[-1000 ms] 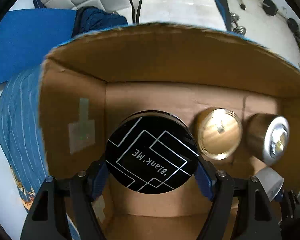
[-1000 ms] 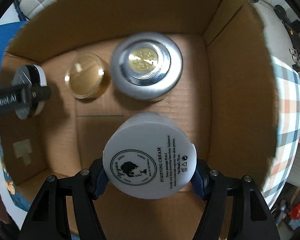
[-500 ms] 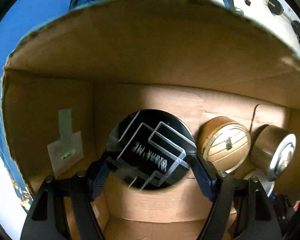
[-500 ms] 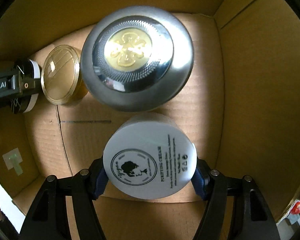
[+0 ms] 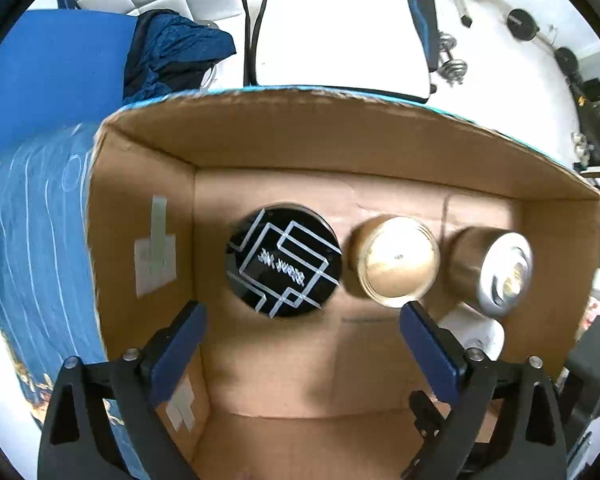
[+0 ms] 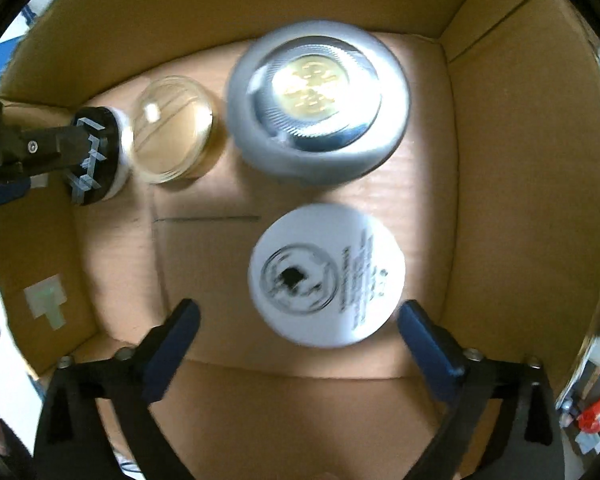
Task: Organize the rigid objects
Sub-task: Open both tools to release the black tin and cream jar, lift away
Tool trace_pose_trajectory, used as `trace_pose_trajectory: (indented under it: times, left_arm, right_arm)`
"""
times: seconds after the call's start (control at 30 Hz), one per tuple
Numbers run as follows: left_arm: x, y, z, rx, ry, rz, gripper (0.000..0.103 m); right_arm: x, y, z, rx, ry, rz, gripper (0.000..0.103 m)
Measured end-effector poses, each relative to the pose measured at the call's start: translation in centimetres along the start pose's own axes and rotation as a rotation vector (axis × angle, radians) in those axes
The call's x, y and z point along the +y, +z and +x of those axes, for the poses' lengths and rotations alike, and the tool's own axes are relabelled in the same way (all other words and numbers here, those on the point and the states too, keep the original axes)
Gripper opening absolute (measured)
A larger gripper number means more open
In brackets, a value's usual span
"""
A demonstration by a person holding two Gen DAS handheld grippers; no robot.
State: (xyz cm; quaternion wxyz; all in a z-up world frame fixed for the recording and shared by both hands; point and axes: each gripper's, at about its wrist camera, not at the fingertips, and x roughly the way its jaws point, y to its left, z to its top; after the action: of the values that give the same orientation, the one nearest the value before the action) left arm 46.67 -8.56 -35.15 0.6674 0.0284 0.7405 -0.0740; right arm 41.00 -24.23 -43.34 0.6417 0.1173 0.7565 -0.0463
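Note:
A cardboard box [image 5: 340, 148] holds several round jars. The black-lidded jar [image 5: 285, 261] stands on the box floor at the left, and it also shows in the right wrist view [image 6: 96, 160]. Beside it stand a gold-lidded jar [image 5: 396, 266] and a silver jar with a gold emblem [image 5: 500, 270]. The white cream jar [image 6: 326, 274] stands in front of the silver jar [image 6: 318, 100]. My left gripper [image 5: 300, 332] is open and empty above the black jar. My right gripper [image 6: 298, 330] is open and empty above the white jar.
The box walls [image 6: 520, 160] rise on all sides around the jars. A blue striped cloth [image 5: 32, 240] lies under the box at the left. Dumbbells [image 5: 452, 60] and weight plates [image 5: 522, 24] lie on the white floor beyond.
Both grippers have opened and let go of their jars. The black jar and the white jar now stand on the box floor. Both grippers have pulled back upward.

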Motion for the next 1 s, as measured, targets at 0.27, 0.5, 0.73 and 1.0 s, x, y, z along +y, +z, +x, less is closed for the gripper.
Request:
trace_pose_trajectory:
  times: [0.27,0.5,0.73,1.0]
  left_arm:
    - [0.8,-4.1,-4.5,-0.130,-0.014,0.017,0.099]
    - [1.6,-9.3,-8.4,-0.297,-0.013,0.032,0.099]
    - [2.4,-14.0,-12.1,-0.418,-0.032,0.038,0.099]
    - [2.3,-19.8,-16.1,-0.500,-0.052,0.061,0.099]
  right_arm:
    - [1.5,-3.1,-3.9,-0.122,-0.042,-0.015,0.103]
    - [1.8,-6.9,-8.3,-0.259,-0.063,-0.028,0.103]
    - [2.2,-10.6,-12.2,-0.362,-0.055,-0.054,0.103]
    - [2.7,-15.8,-15.5,-0.483,-0.052,-0.067,0.103]
